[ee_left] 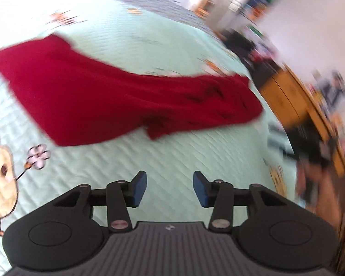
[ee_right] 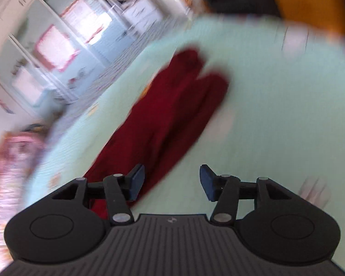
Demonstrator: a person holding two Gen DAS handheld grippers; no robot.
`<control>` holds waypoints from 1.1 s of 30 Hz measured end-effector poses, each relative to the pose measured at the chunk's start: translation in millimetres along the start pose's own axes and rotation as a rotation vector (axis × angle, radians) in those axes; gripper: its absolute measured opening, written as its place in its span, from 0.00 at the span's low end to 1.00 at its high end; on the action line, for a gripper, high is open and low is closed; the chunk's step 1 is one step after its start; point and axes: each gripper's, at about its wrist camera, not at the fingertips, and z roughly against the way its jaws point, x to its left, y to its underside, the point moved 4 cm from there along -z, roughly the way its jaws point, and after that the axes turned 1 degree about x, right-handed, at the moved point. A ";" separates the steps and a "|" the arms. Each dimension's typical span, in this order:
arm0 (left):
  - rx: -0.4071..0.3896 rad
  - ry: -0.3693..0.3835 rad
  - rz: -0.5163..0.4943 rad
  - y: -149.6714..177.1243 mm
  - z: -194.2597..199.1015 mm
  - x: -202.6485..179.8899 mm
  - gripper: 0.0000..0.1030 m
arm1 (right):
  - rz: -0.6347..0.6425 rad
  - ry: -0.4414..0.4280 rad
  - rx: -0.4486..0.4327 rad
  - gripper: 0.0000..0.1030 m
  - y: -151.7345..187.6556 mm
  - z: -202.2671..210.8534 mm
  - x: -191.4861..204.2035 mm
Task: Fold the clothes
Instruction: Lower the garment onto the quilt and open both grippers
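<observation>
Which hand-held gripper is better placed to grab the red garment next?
Right, probably. The right hand-held gripper is open beside the red garment; the left hand-held gripper, also open, has bare bedspread ahead.

A pale green quilted bedspread [ee_left: 184, 151] is filling the middle of both views. A white wall [ee_left: 310, 30] is showing upper right, with a wooden cabinet [ee_left: 285, 92] below it. Bright windows [ee_right: 57, 43] are glowing upper left.

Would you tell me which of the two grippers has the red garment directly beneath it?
The right gripper: the red garment runs under its left finger. The left gripper hangs over bare bedspread, garment ahead.
</observation>
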 end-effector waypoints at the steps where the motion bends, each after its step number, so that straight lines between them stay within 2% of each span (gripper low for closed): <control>1: -0.010 -0.016 0.037 -3.6 -1.7 7.8 0.48 | 0.008 -0.045 0.036 0.54 20.6 -4.4 10.5; 4: -0.036 -0.064 0.140 -14.9 -4.7 29.8 0.49 | 0.180 -0.088 0.094 0.54 73.4 -18.1 61.1; 7: -0.078 -0.055 0.306 -22.1 -3.0 58.2 0.50 | 0.474 -0.071 0.098 0.55 119.2 -28.3 119.0; 10: -0.134 -0.080 0.374 -25.9 5.7 78.4 0.51 | 0.761 -0.040 0.090 0.60 159.6 -41.1 169.4; 15: -0.242 -0.118 0.455 -33.9 24.5 111.4 0.56 | 0.650 -0.064 0.121 0.61 173.7 -61.8 172.5; 18: -0.271 -0.113 0.522 -42.5 24.9 134.8 0.59 | 0.566 -0.083 0.130 0.63 182.2 -66.6 163.1; 19: -0.277 -0.106 0.544 -45.8 24.9 142.4 0.59 | 0.578 -0.086 0.111 0.64 185.7 -68.0 163.1; 23: -0.332 -0.090 0.593 -64.5 25.8 163.0 0.59 | 0.690 -0.100 0.035 0.80 207.3 -64.1 167.3; 26: -0.355 -0.088 0.615 -76.2 29.3 175.8 0.59 | 0.727 -0.101 0.045 0.89 208.7 -64.1 170.0; 33: -0.409 -0.085 0.667 -103.4 37.7 205.7 0.60 | 0.515 -0.257 0.052 0.89 189.0 -67.0 147.9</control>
